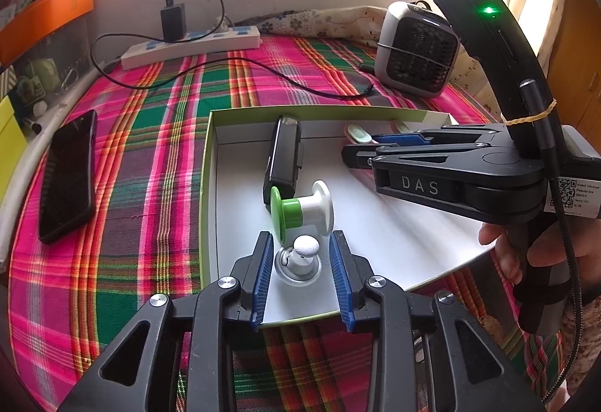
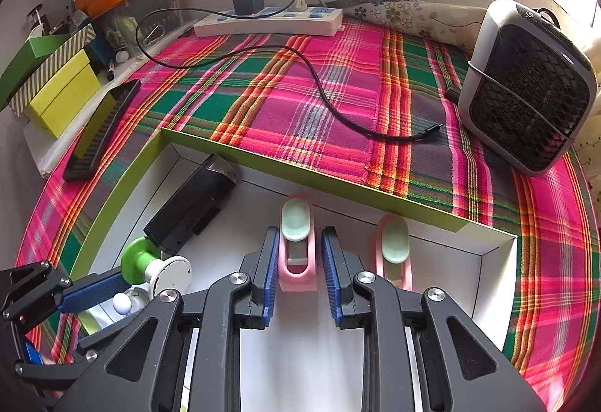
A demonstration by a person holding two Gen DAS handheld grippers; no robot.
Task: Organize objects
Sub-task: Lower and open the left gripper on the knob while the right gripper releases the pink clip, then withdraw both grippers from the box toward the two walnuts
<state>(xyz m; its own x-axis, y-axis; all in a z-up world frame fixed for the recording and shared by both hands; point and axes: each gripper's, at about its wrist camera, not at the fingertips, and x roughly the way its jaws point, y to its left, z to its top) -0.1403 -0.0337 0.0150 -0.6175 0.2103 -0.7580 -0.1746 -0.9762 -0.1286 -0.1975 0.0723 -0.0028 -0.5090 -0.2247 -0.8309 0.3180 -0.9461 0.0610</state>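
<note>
Both hand-held grippers (image 1: 300, 261) (image 2: 299, 269) angle down, jaws parted, into box (image 1: 210, 149).

Two fisheye cameras ride on handheld grippers, each looking forward and steeply down along its own fingers, close above a shallow green-edged box (image 1: 210, 164) on a plaid-covered surface. The left gripper (image 1: 300, 258) views the box's near end, with the right gripper (image 1: 360, 149) entering from the right. Both views share the box (image 2: 124, 194), a black phone (image 1: 67, 171) and a power strip (image 2: 270, 21).
</note>
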